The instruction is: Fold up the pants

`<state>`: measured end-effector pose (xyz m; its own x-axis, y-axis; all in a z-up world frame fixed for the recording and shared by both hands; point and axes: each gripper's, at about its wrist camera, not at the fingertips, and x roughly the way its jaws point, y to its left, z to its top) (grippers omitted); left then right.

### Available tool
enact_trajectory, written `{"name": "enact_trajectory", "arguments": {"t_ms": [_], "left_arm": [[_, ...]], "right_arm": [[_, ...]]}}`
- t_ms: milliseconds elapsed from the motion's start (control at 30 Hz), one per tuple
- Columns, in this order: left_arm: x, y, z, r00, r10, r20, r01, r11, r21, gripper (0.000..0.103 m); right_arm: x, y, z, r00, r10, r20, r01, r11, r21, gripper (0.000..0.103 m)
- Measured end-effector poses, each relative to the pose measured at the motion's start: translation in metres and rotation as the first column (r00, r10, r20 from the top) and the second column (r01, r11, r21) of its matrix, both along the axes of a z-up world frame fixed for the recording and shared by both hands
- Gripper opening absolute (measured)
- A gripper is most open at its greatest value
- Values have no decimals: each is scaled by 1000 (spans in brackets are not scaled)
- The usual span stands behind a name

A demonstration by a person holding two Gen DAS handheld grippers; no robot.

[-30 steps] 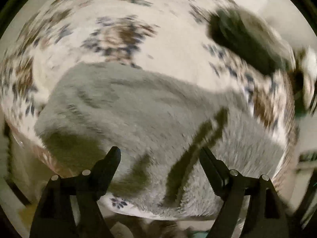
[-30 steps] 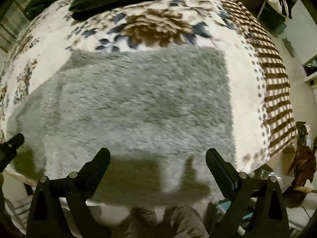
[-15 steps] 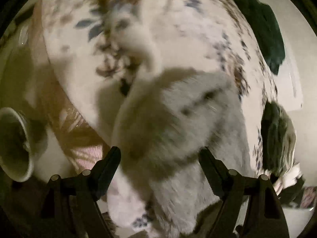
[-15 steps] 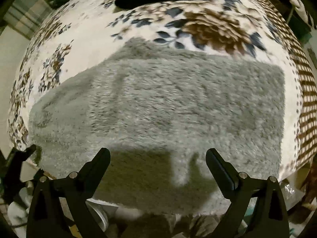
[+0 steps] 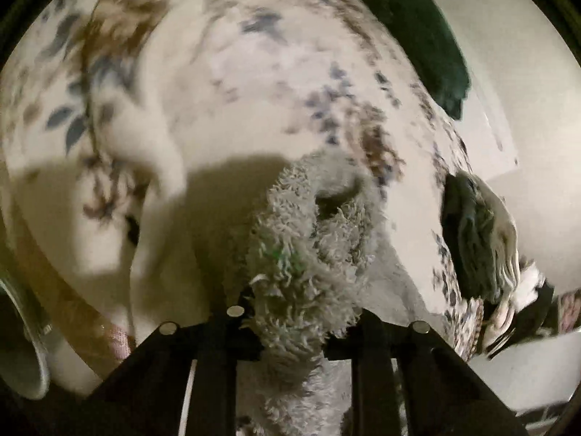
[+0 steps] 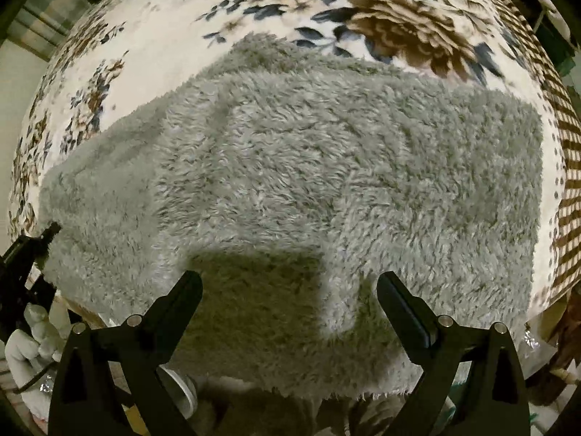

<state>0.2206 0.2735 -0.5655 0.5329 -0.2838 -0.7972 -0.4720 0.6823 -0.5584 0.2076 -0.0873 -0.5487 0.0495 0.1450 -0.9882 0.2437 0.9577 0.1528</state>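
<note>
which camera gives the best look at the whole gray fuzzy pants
The right wrist view: the gray pants lie spread flat across the floral blanket. The left wrist view shows only a bunched edge pinched in the left tongs.

Grey fluffy pants (image 6: pixel 326 181) lie flat, spread wide on my floral bedspread; one end bunched up, lifted off it.

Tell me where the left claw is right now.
In the right wrist view, the left claw sits at the far left, clamped on the grey fleece pants' left edge.
</note>
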Motion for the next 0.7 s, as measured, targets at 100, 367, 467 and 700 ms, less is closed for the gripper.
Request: {"name": "enact_trajectory", "arguments": {"t_ms": [100,367,467,700], "left_arm": [[-2,-17,31,997,-48,56,46,998,43,15],[-4,-142,136,910,-346,227,323,937,132,15],[-6,-203,153,849,-465,249,439,885,156,15],[-18,-347,138,720,-672,174,648,741,176,15]], "right_arm": [[-5,-11,7,1000,-22,19,22,1000,3,99],[-26,-64,23,992,-110,57,109,994,9,99],[-44,-96,28,986,-156,65,156,988,7,99],[-100,-178,35,958,-279,70,281,959,-21,99]]}}
